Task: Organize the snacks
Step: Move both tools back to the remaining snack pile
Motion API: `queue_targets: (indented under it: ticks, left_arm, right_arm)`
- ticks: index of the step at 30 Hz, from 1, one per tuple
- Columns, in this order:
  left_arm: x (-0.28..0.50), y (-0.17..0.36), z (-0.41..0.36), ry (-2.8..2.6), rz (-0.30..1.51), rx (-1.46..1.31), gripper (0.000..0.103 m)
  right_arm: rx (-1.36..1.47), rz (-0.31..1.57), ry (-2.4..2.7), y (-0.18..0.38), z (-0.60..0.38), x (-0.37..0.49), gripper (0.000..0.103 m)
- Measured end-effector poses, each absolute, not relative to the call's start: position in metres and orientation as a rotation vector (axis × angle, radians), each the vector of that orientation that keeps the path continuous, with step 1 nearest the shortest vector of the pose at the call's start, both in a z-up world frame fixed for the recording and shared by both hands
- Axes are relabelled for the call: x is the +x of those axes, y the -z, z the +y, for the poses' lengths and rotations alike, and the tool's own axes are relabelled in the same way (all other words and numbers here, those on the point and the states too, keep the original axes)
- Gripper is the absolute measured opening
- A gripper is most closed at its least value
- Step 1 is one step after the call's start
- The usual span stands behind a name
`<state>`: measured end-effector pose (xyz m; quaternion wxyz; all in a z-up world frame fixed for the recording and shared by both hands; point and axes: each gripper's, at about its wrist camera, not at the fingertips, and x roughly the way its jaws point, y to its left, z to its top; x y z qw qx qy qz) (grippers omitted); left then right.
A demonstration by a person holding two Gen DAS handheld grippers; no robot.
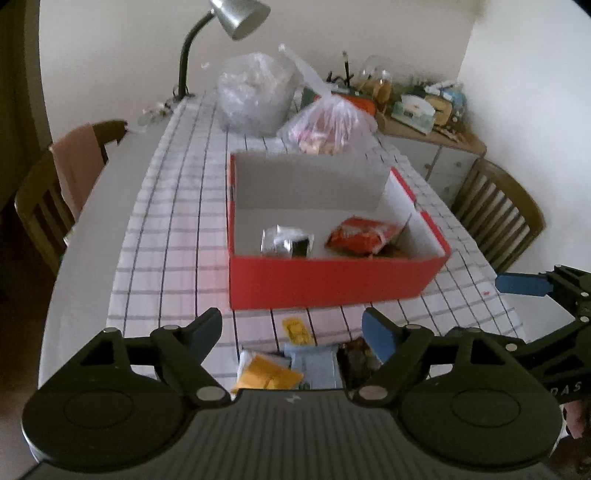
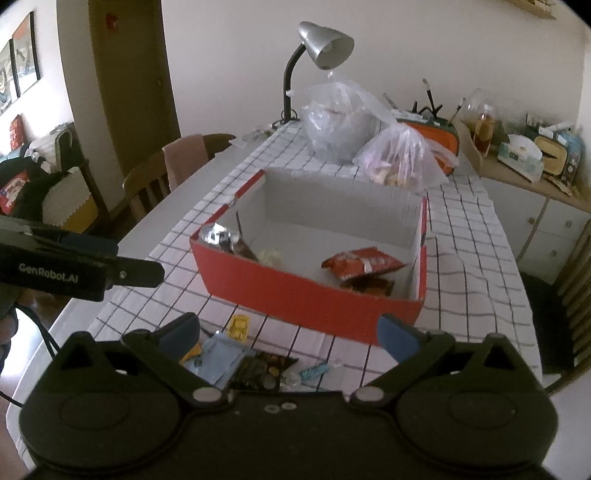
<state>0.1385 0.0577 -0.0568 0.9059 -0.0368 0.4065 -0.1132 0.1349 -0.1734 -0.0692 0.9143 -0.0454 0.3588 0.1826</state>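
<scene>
Left gripper (image 1: 291,328): pointed down and forward over the near end of the table, jaws apart, nothing between the blue pads; loose packets lay below the gap.
Right gripper (image 2: 290,334): same downward tilt, jaws spread wide and empty, beside the left one; its blue finger showed at the right edge of the left wrist view.
Red box (image 1: 332,284): one, open-topped cardboard, white inside, standing on the cloth just beyond both grippers.
Snacks in box: a silver packet (image 1: 286,240), an orange-red packet (image 1: 364,234), a dark brown packet (image 2: 369,284) under the orange-red one; a pale item beside the silver packet too blurred to name.
Snacks outside box: a small yellow packet (image 1: 295,330), an orange-yellow packet (image 1: 267,374), a pale blue packet (image 1: 316,363), a dark packet (image 1: 358,356), a small blue wrapped sweet (image 2: 314,370), all on the cloth near the box's front wall.
Plastic bags: two, a clear bag (image 1: 255,96) and a pinkish bag (image 1: 328,125), behind the box.
Surface: white table (image 1: 110,192) with a grid-checked cloth (image 1: 177,229).
Room: one silver desk lamp (image 1: 236,18) at the far end, two wooden chairs, one per side; cluttered sideboard (image 1: 436,129) by the wall.
</scene>
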Motion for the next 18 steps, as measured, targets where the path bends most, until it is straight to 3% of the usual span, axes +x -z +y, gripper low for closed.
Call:
queue_targets:
  ticks: [18]
  left_arm:
    - [0.140, 0.124, 0.070, 0.269, 0.984, -0.029, 0.083]
  right_arm:
    - [-0.131, 0.849, -0.402, 0.126, -0.159, 0.130, 0.101]
